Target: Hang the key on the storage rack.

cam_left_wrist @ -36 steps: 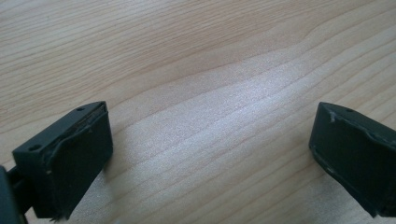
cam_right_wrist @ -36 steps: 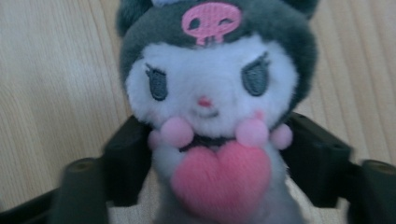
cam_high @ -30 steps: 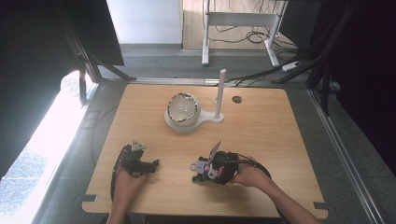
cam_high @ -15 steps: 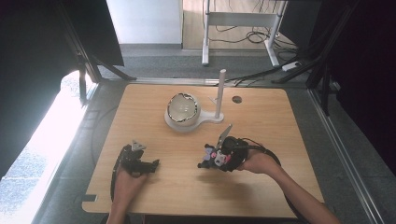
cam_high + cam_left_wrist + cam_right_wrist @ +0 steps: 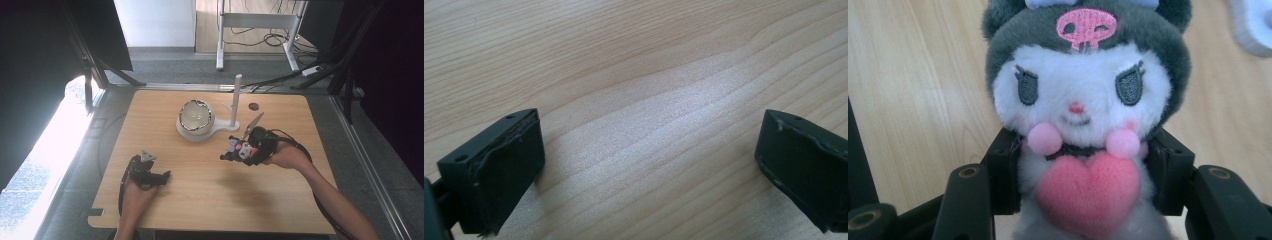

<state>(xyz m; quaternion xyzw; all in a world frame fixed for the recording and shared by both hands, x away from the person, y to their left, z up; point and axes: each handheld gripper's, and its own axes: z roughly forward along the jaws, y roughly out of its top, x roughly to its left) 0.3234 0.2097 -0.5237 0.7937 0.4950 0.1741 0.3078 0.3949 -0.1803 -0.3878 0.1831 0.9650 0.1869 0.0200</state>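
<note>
My right gripper [image 5: 231,154] has its fingers [image 5: 1004,172] clenched on a plush [image 5: 1080,115], one pad on each side of its body just below the head. The plush is a small toy with a white face, a dark grey hood with a pink skull mark, two pink pompoms under the chin and a pink heart on its chest; it sits upright between the fingers and faces my right gripper view. In the high view I see the plush [image 5: 239,149] held clear of the table [image 5: 200,200], right of the table's middle and on the near side of the white stand [image 5: 205,131], with its shadow lying on the wood just nearer than it. The stand has a round base carrying a glossy dome [image 5: 196,116] and a thin white post [image 5: 236,97] rising at its right end; it is near the plush but apart from it. A small dark disc [image 5: 254,106] lies on the far right part of the table, beyond the post. My left gripper [image 5: 165,176] rests low at the near left of the table, well apart from the plush, with its fingers [image 5: 499,165] released and spread wide over bare wood, nothing between them.
</note>
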